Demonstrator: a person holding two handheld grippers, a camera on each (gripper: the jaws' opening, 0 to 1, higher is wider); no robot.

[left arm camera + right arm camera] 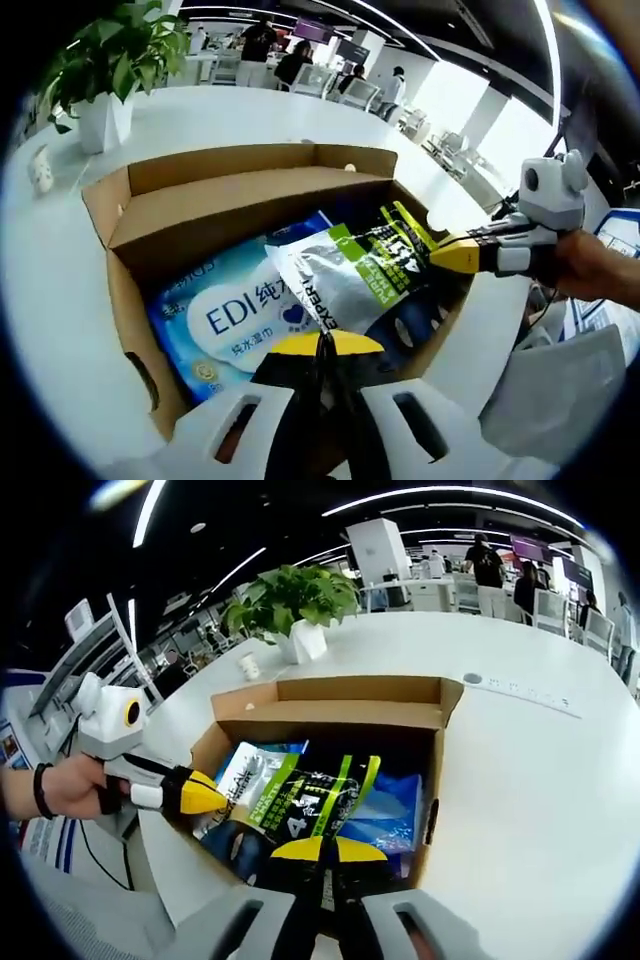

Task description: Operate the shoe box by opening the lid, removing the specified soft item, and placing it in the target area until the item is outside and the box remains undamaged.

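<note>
The open cardboard shoe box (120, 300) (350, 692) sits on a white table, its lid flap folded back at the far side. A blue wipes pack (225, 315) (395, 815) lies inside. Across the top lies a silver, green and black pouch (350, 265) (310, 795), slightly lifted. My left gripper (325, 345) (200, 792) is shut, with its yellow tips on the pouch's silver end. My right gripper (322, 850) (455, 257) is shut on the black and green end, reaching in over the opposite box wall.
A potted plant (110, 60) (290, 605) and a small white object (40, 170) (250, 667) stand beyond the box. The white table (530, 780) spreads wide to one side. Its edge runs close by the box on the other side. People and chairs are far behind.
</note>
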